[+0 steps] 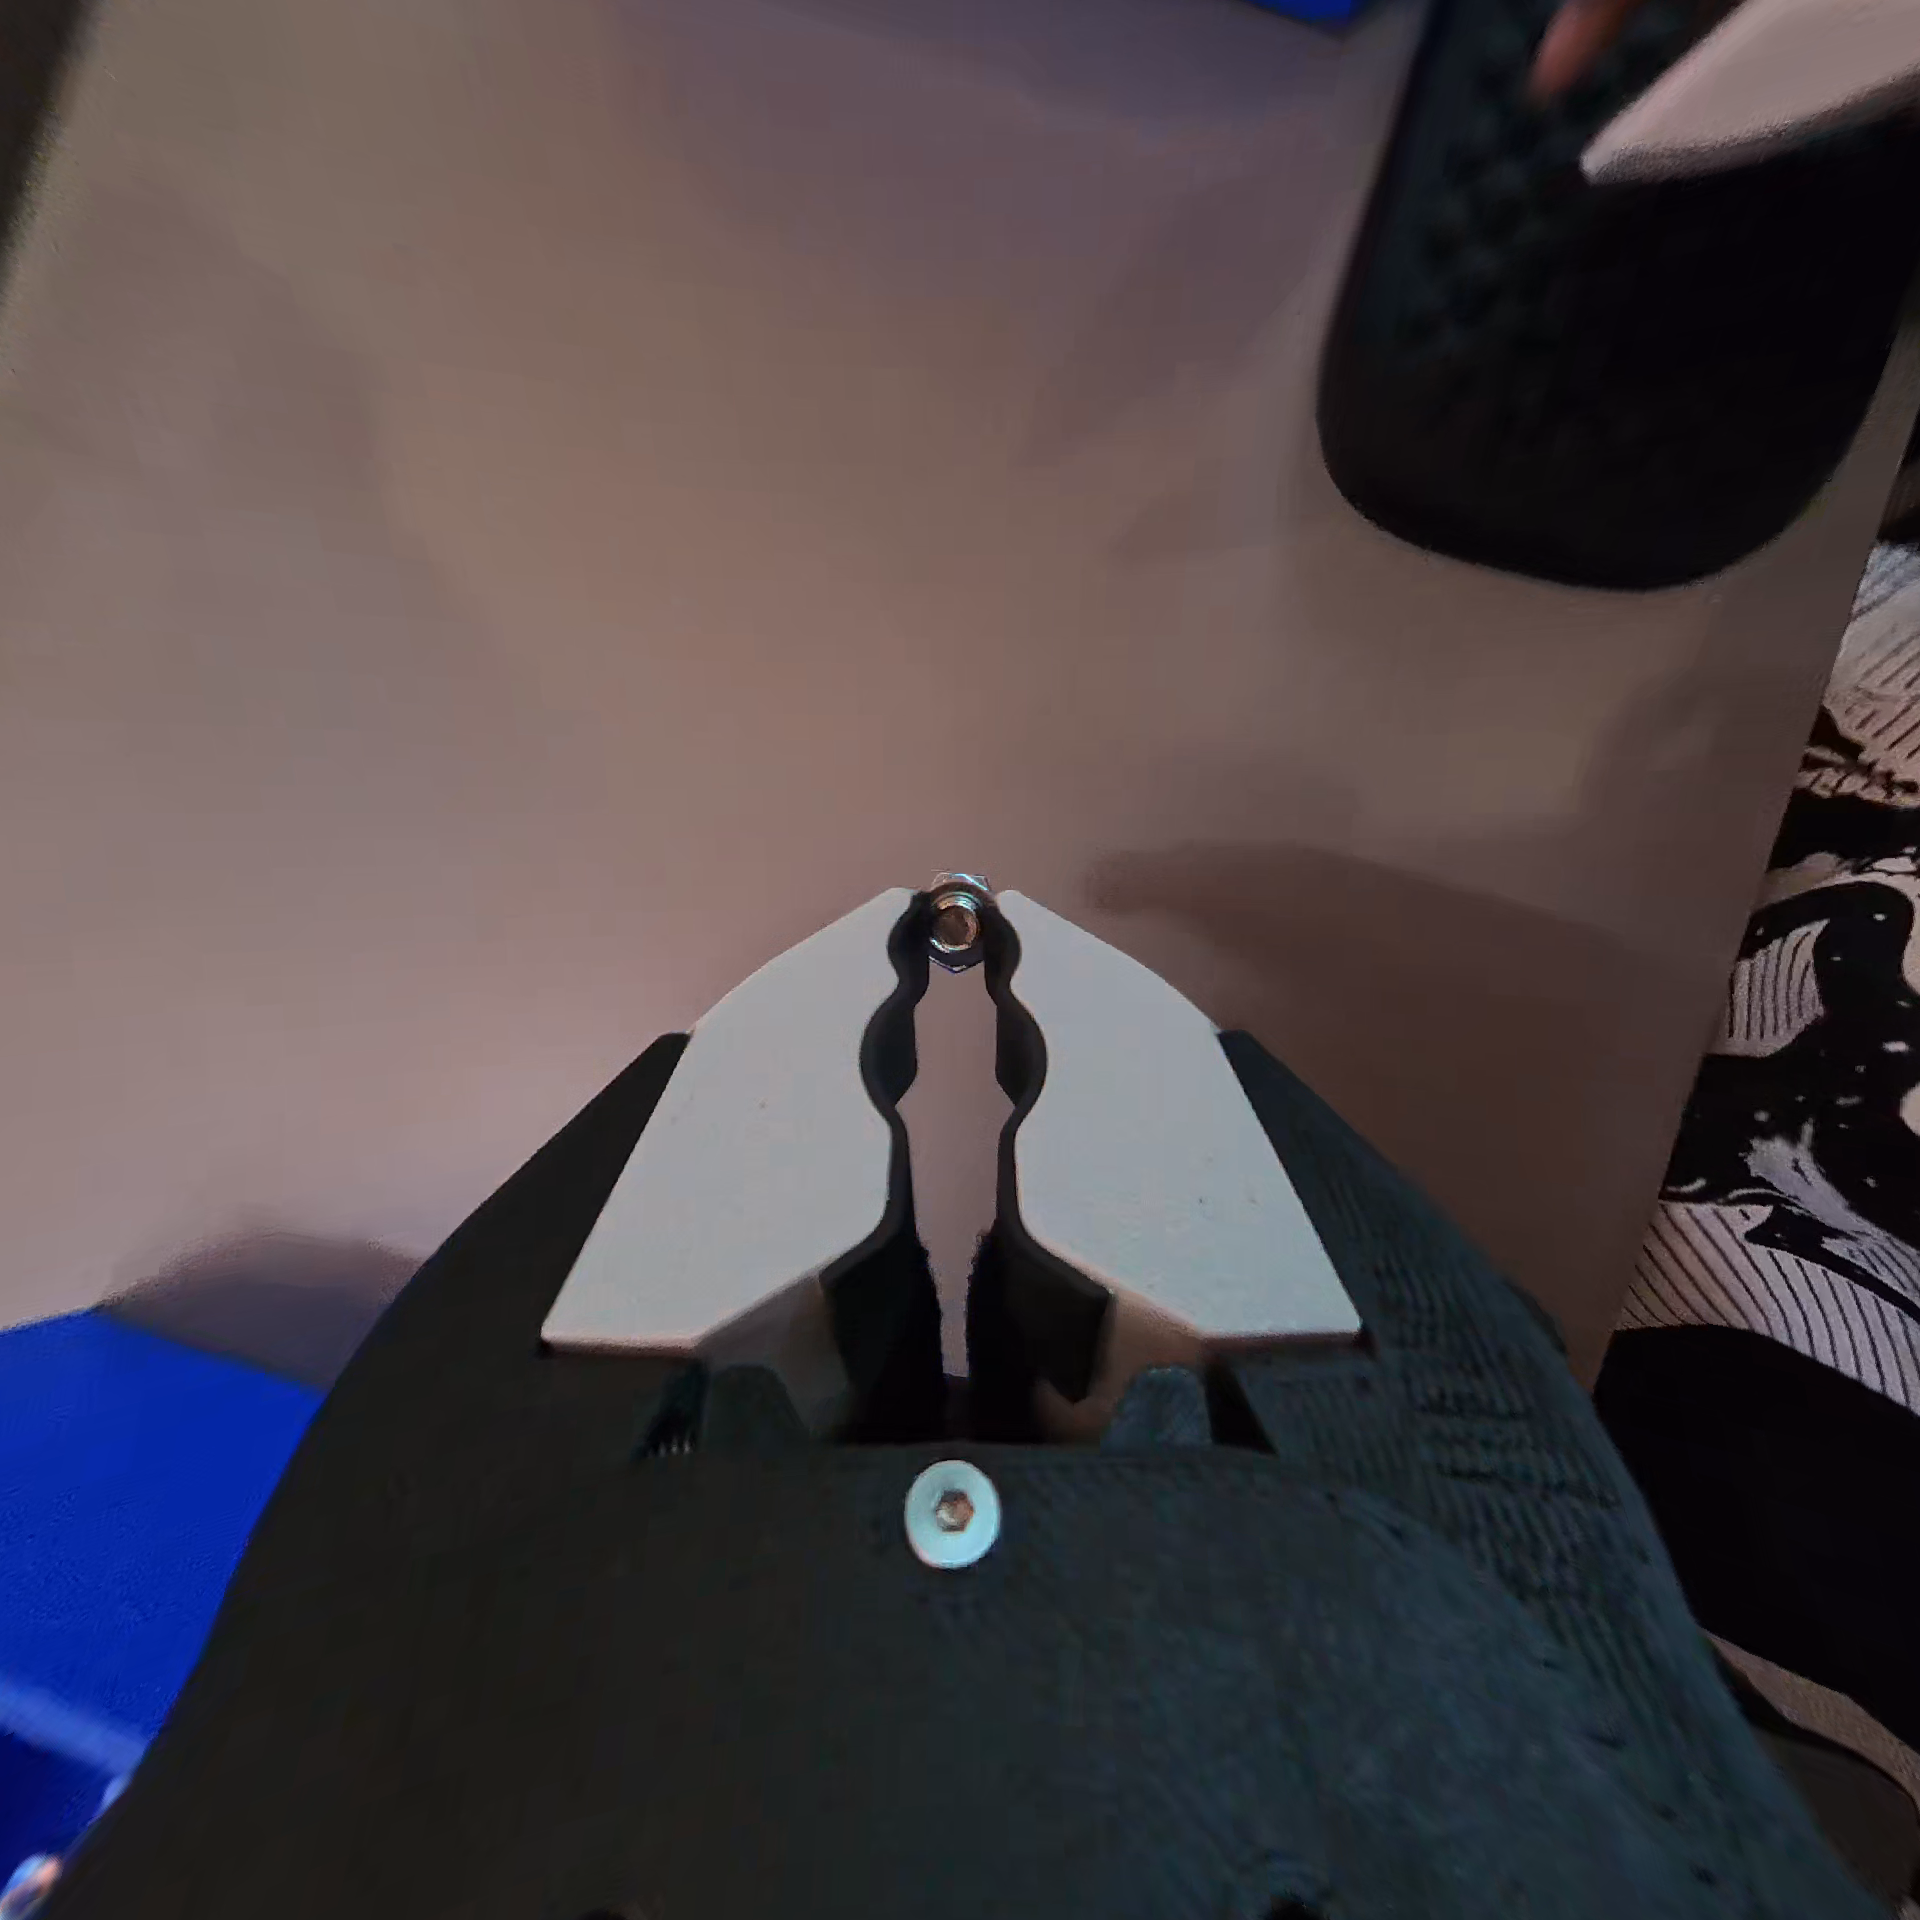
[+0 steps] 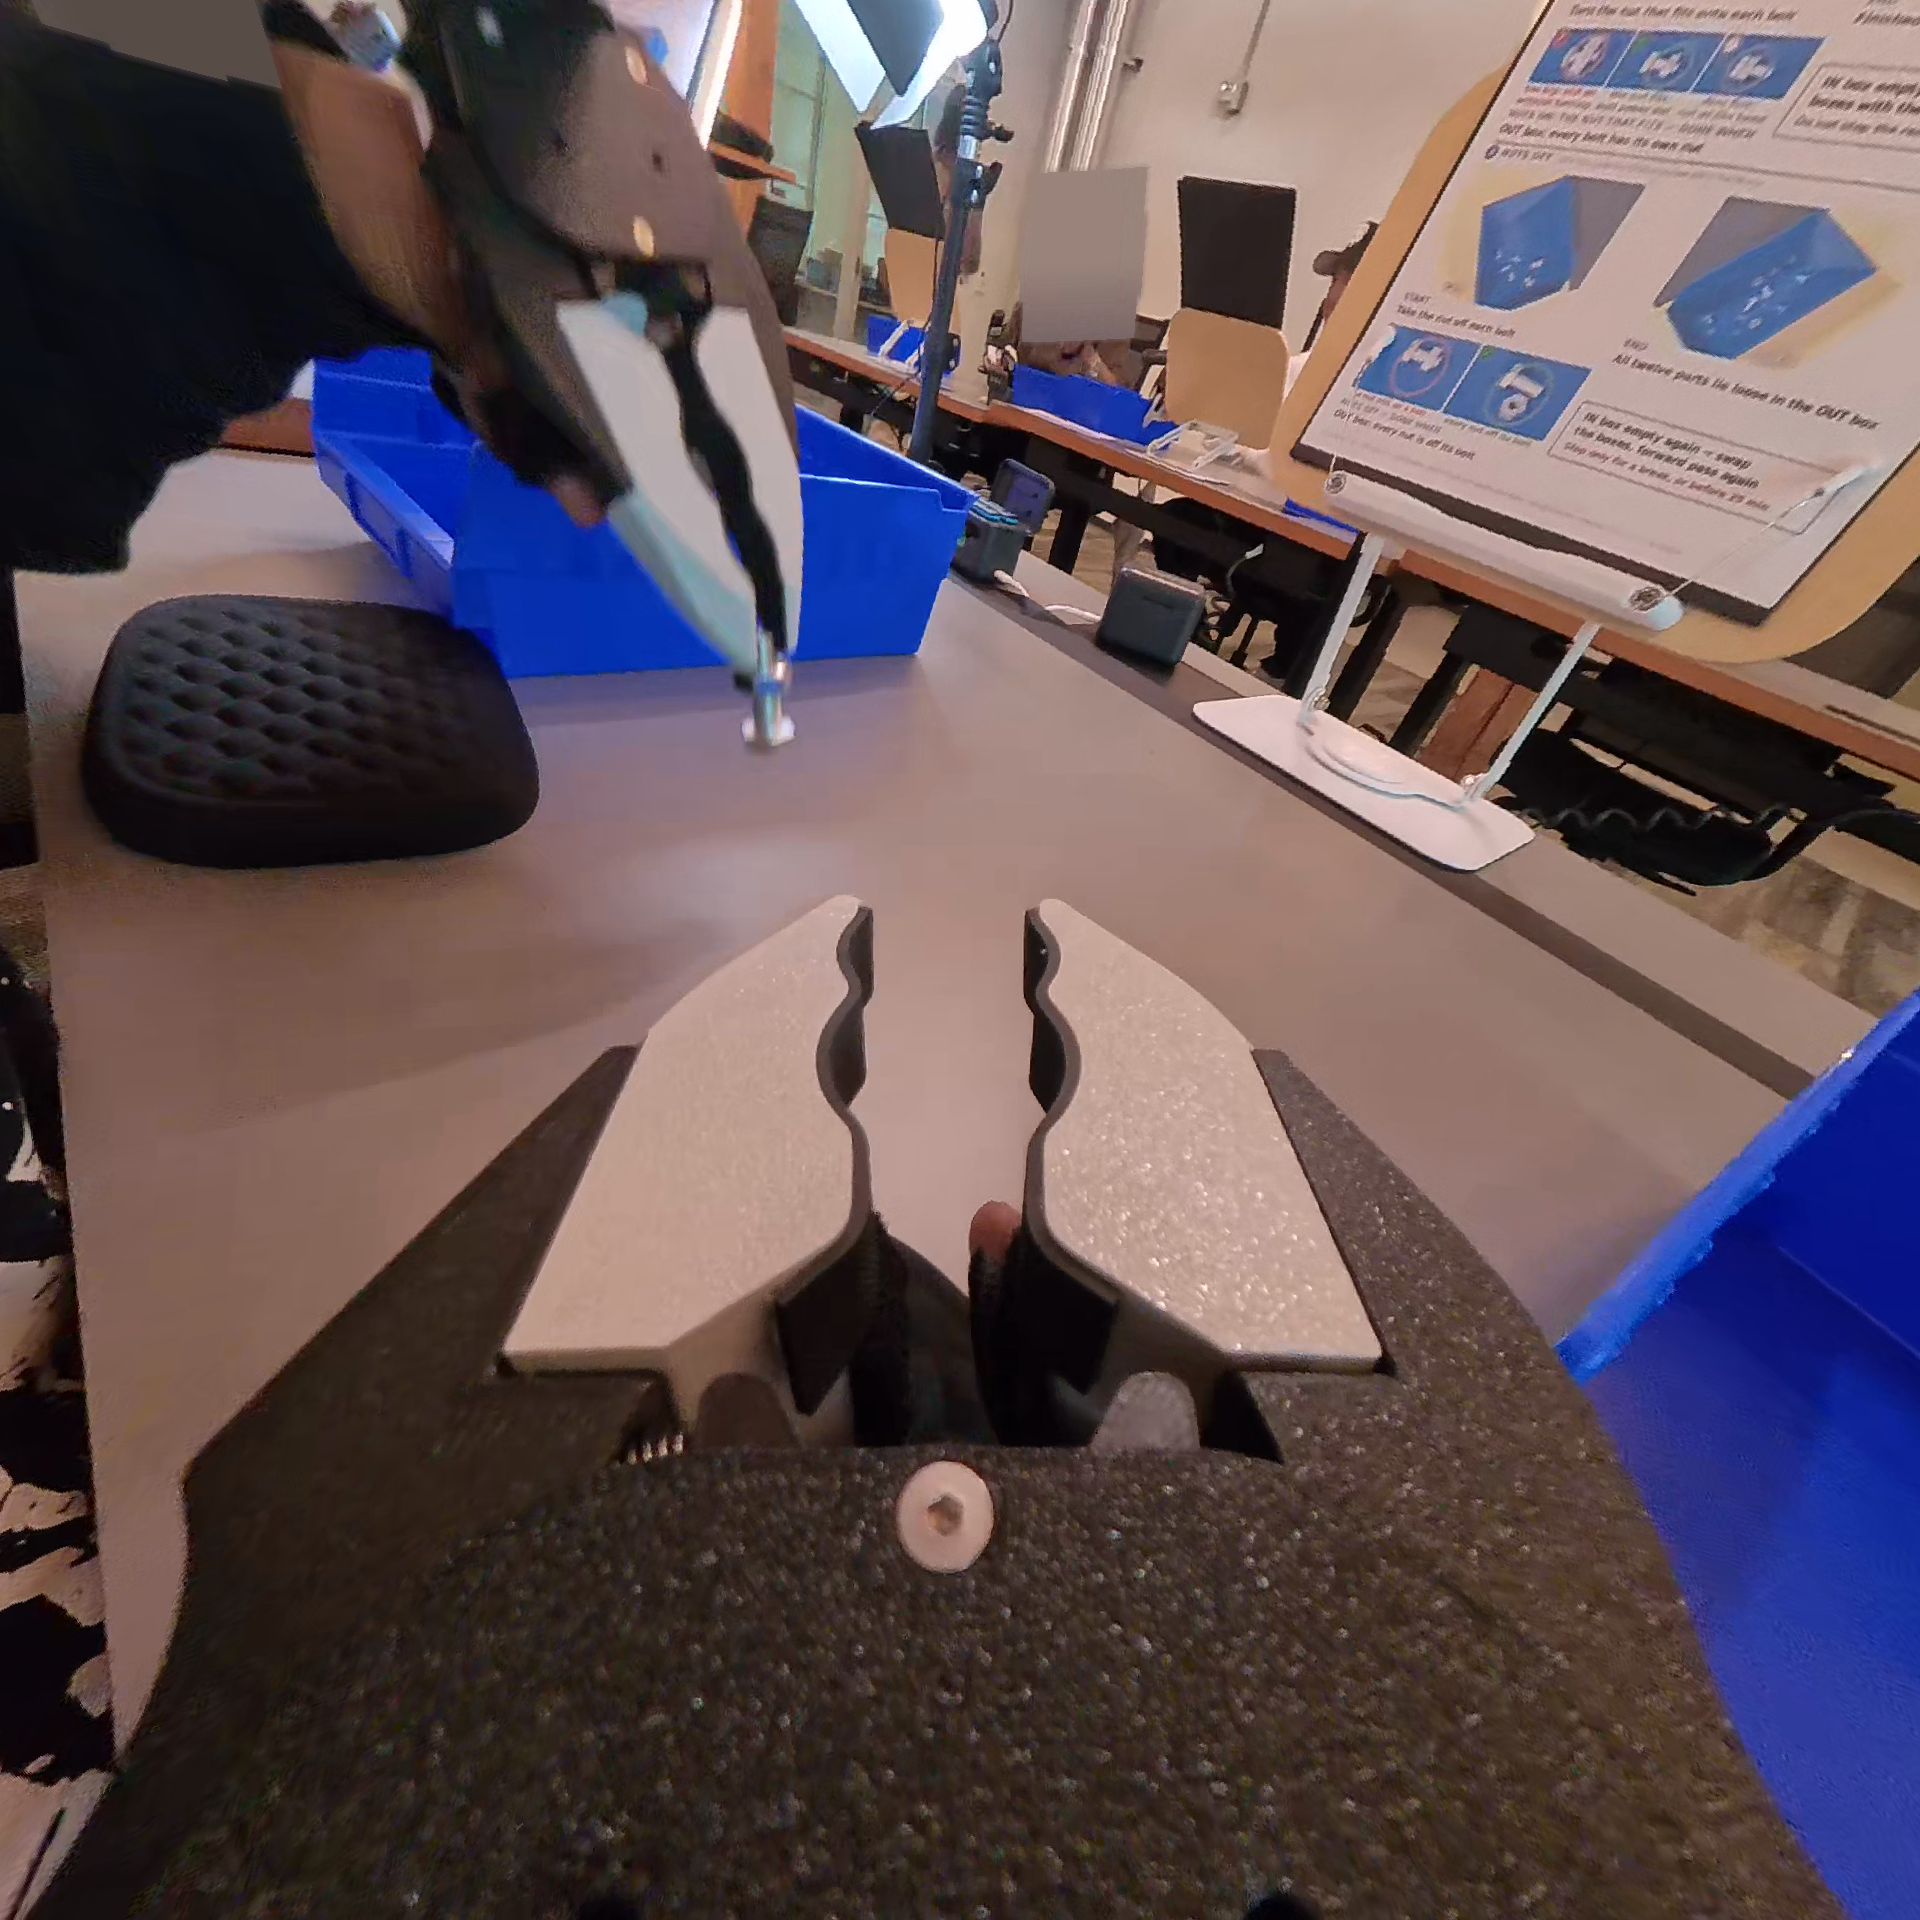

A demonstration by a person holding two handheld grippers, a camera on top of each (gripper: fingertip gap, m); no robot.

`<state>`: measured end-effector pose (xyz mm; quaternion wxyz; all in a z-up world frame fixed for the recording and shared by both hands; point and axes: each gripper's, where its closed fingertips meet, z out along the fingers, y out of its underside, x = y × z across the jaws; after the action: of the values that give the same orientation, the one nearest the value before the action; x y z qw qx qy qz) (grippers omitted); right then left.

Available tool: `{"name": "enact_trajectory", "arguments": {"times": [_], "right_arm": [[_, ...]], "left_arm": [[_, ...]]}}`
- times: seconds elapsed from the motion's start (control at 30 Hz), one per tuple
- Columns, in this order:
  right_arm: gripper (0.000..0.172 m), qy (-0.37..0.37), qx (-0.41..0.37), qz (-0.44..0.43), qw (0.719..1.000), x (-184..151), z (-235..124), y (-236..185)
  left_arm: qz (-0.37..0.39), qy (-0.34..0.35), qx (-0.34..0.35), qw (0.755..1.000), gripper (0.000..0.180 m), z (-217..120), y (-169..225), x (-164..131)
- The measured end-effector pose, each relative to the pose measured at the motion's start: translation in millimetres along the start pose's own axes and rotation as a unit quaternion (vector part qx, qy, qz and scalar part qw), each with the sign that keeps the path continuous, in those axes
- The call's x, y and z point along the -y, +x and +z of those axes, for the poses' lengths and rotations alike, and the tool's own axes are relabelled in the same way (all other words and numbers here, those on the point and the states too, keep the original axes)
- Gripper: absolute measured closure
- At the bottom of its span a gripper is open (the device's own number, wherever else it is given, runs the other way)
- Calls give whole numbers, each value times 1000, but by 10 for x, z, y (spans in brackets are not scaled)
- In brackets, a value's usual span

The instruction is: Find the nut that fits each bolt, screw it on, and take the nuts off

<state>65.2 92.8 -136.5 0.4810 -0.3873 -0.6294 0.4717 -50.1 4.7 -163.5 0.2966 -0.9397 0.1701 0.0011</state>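
Left wrist view is looking steeply down along the left gripper (image 1: 958,914), whose fingertips (image 1: 1029,925) are pinching a small silver bolt (image 1: 958,923) seen end-on, both pads pressing on a nut threaded on its shank. Under it the grey table (image 1: 623,520) is lying bare and wide to the left and far side. The table's right edge is running down the right side of the frame, with black-and-white patterned floor (image 1: 1829,935) beyond it. A black padded rest (image 1: 1558,364) is sitting at the far right, near that edge. A blue bin (image 1: 125,1507) is showing at the near left corner.

Right wrist view is looking across the table (image 2: 1039,831) from low down. The right gripper (image 2: 948,925) is hovering over it with its jaws standing moderately apart and nothing between them. Ahead and to the left, the left gripper (image 2: 767,639) is pointing downward, holding the bolt (image 2: 769,696) upright by its upper end, head lowermost just above the tabletop. Open tabletop is lying between the two grippers. A blue bin (image 2: 883,561) is standing just behind the bolt, the black padded rest (image 2: 301,727) at the left. A white stand (image 2: 1361,769) carrying an instruction board (image 2: 1662,291) is sitting at the table's right edge. Another blue bin (image 2: 1766,1299) is crowding the near right.
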Motion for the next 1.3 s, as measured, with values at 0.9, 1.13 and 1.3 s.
{"name": "enact_trajectory", "arguments": {"times": [0.9,1.13,1.3], "right_arm": [[145,-114,158,93,976,-53,522,-465],[147,-155,177,74,969,-112,857,-630],[148,-205,188,66,958,-301,1055,-749]], "left_arm": [[-94,342,-11,935,121,-206,332,273],[-158,542,49,824,115,-814,312,172],[-170,554,62,813,115,-864,365,53]]}}
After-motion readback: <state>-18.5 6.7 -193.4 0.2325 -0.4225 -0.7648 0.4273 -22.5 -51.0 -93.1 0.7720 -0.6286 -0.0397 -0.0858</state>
